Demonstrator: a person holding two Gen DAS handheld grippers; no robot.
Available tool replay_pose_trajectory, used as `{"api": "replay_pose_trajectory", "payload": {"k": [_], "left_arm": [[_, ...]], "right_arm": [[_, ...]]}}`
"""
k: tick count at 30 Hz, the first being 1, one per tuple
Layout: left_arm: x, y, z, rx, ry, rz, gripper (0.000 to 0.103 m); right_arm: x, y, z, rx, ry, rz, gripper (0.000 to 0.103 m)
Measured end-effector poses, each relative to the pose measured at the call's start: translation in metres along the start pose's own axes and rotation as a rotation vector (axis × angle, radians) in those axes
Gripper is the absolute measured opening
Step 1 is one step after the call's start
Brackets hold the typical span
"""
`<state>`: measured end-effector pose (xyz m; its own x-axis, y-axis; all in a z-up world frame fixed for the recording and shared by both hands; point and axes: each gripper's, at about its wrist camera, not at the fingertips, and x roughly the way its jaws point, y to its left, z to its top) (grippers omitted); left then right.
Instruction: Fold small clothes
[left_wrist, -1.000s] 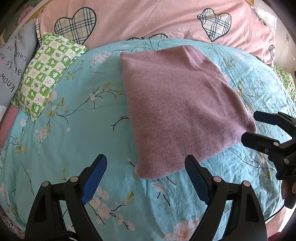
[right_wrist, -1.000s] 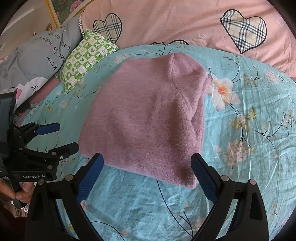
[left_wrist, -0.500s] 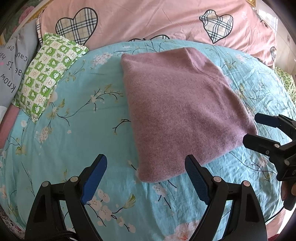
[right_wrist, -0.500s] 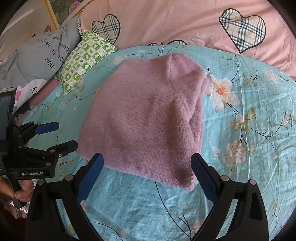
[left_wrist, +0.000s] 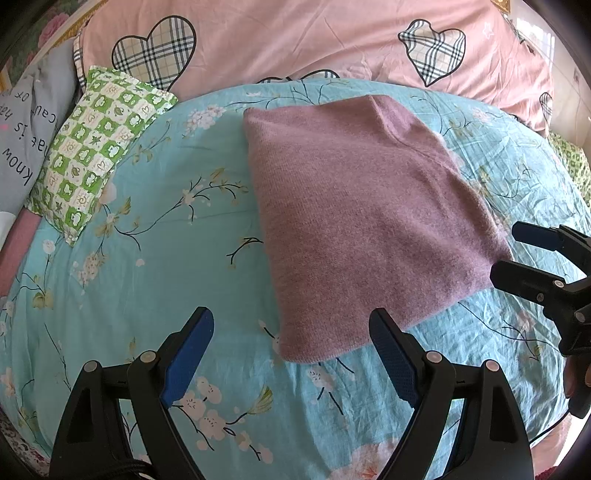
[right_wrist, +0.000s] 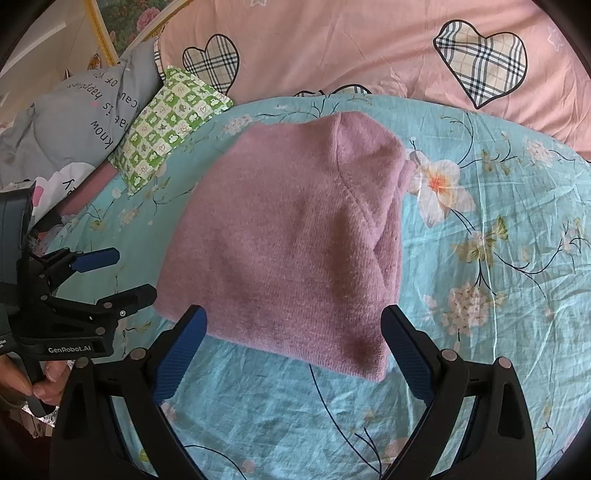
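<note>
Garment: a folded mauve knit sweater (left_wrist: 365, 221) is laid flat on the turquoise floral bedsheet (left_wrist: 147, 280), near its middle.
Left gripper (left_wrist: 291, 354): jaws spread wide, nothing held — kept just short of the sweater's near corner.
Right gripper (right_wrist: 291, 343): jaws likewise wide apart, nothing gripped — poised at the near edge.
Background: a green checked pillow (left_wrist: 99, 147) is seen against the pink quilt (left_wrist: 314, 40).

A home bedroom — the whole scene sits on a bed (left_wrist: 155, 280) spread with a turquoise floral sheet, backed by a pink duvet (left_wrist: 295, 44) with plaid hearts, a green checked pillow (left_wrist: 96, 147) and a grey lettered cushion (right_wrist: 81, 122) — all plainly domestic bedding.
</note>
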<state>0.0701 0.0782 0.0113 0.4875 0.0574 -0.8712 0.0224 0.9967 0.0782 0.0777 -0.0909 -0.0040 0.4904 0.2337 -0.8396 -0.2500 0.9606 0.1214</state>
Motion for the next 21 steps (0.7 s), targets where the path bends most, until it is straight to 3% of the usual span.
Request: {"api": "replay_pose_trajectory", "payload": {"k": [21], "left_arm": [[-0.0080, -0.0019, -0.0018, 0.001, -0.017, 0.010, 0.087]], "right_arm": [[-0.0046, 0.0043, 0.0038, -0.009, -0.007, 0.002, 0.095]]}}
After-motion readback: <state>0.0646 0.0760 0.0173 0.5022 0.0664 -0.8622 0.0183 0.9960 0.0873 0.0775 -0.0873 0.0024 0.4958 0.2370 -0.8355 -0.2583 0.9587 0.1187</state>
